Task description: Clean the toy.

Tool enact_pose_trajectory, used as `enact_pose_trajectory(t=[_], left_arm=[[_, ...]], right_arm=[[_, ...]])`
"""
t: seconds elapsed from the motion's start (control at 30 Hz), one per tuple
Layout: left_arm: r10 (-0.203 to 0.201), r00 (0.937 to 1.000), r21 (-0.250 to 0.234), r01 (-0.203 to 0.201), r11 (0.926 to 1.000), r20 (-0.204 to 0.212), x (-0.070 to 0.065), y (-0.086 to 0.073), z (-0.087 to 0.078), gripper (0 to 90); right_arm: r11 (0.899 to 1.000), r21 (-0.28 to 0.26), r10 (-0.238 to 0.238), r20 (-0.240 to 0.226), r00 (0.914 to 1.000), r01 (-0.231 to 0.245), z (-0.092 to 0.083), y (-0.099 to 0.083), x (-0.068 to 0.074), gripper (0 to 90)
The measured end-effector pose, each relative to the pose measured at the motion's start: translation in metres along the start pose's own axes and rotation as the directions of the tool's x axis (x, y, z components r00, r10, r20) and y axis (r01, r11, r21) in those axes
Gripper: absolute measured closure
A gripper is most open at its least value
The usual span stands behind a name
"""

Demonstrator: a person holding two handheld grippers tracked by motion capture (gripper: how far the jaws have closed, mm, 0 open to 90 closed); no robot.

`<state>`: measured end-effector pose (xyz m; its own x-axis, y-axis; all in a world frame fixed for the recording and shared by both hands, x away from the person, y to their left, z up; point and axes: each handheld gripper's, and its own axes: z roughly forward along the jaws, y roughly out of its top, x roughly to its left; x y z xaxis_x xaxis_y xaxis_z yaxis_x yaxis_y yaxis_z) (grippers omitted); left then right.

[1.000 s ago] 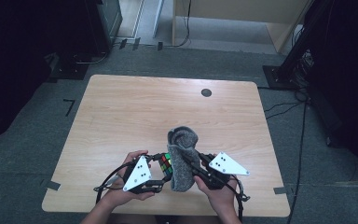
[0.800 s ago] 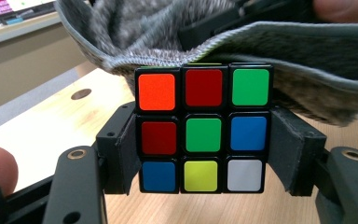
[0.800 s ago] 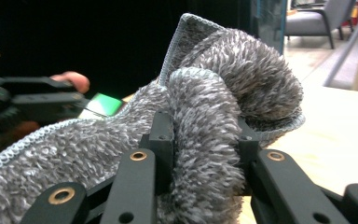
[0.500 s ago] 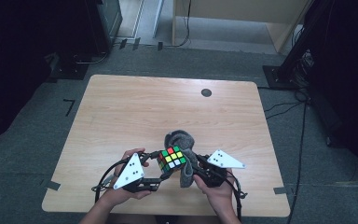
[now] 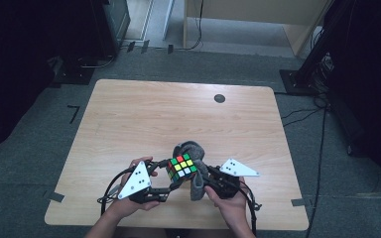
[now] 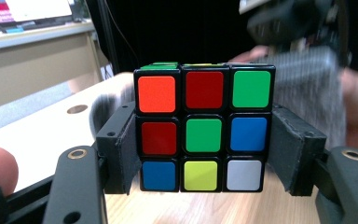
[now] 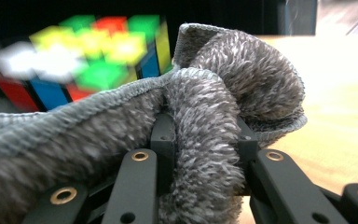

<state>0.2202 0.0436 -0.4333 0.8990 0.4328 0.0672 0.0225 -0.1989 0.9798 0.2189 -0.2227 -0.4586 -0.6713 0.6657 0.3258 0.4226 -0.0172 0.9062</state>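
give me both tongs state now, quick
Left tongs: closed on the puzzle cube.
Right tongs: closed on the grey cloth.

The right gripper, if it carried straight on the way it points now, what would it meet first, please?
Probably the Rubik's cube. The right gripper, shut on the grey cloth, points toward the cube held by the left gripper; the cloth would likely touch it first, though the gap is hard to judge.

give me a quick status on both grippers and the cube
Left gripper shut on puzzle cube, held above the table. Right gripper shut on grey cloth beside the cube. Nothing in the way.
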Motion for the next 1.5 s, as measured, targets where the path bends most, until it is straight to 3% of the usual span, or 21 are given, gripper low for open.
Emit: enact_pose_trajectory(t=[0.13,0.27,0.33,0.53,0.73,0.8,0.87,1.0,1.1,1.17,1.23,1.37,1.43,1.5], left_arm=[[-0.045,0.9983,-0.026,0.044,0.9987,-0.036,0.005,0.000,-0.003,34.3],[-0.132,0.9904,-0.081,0.128,0.9885,-0.044,0.012,0.001,-0.006,34.3],[-0.150,0.9875,-0.092,0.145,0.9851,-0.048,0.012,0.000,-0.006,34.3],[-0.124,0.9909,-0.068,0.120,0.9904,-0.053,0.006,-0.002,0.000,34.4],[-0.123,0.9900,-0.091,0.117,0.9890,-0.068,0.009,0.000,-0.004,34.4],[-0.131,0.9890,-0.101,0.123,0.9872,-0.069,0.010,0.000,-0.006,34.4],[-0.131,0.9887,-0.103,0.123,0.9870,-0.072,0.010,0.001,-0.006,34.4],[-0.126,0.9893,-0.093,0.119,0.9885,-0.073,0.008,-0.001,-0.003,34.4],[-0.112,0.9908,-0.082,0.105,0.9910,-0.076,0.006,-0.001,-0.002,34.4],[-0.109,0.9908,-0.085,0.102,0.9911,-0.081,0.006,-0.001,-0.003,34.4],[-0.117,0.9895,-0.097,0.109,0.9893,-0.085,0.008,0.000,-0.005,34.5],[-0.132,0.9876,-0.113,0.122,0.9861,-0.084,0.011,0.002,-0.008,34.5],[-0.131,0.9878,-0.108,0.122,0.9867,-0.084,0.010,0.001,-0.006,34.4],[-0.131,0.9883,-0.099,0.123,0.9874,-0.079,0.008,0.000,-0.004,34.4]], right_arm=[[1.000,0.027,0.007,-0.012,0.9999,-0.007,0.006,-0.005,0.003,70.8],[1.000,0.006,0.019,-0.050,0.9986,-0.019,0.011,-0.011,0.009,71.0],[1.000,-0.002,0.008,-0.079,0.9968,-0.009,0.016,-0.014,0.017,70.9],[0.999,0.000,-0.032,-0.145,0.9889,0.032,0.024,-0.019,0.036,70.9],[0.999,-0.029,-0.046,-0.084,0.9954,0.044,0.017,-0.014,0.028,71.1],[0.998,-0.055,-0.022,-0.045,0.9987,0.020,0.011,-0.011,0.021,71.2],[0.997,-0.074,0.003,-0.039,0.9992,-0.006,0.008,-0.011,0.018,71.2],[0.999,-0.046,-0.012,-0.098,0.9951,0.007,0.016,-0.014,0.029,71.0],[0.998,-0.022,-0.060,-0.141,0.9881,0.058,0.022,-0.016,0.041,70.9],[0.996,-0.017,-0.093,-0.132,0.9868,0.092,0.022,-0.015,0.044,70.9],[0.996,-0.027,-0.090,-0.111,0.9898,0.088,0.018,-0.012,0.038,70.9],[0.997,-0.066,-0.028,-0.044,0.9986,0.025,0.007,-0.007,0.021,71.2],[0.998,-0.070,-0.012,-0.044,0.9990,0.009,0.007,-0.008,0.020,71.2],[0.998,-0.052,-0.033,-0.066,0.9973,0.030,0.011,-0.009,0.026,71.0]])
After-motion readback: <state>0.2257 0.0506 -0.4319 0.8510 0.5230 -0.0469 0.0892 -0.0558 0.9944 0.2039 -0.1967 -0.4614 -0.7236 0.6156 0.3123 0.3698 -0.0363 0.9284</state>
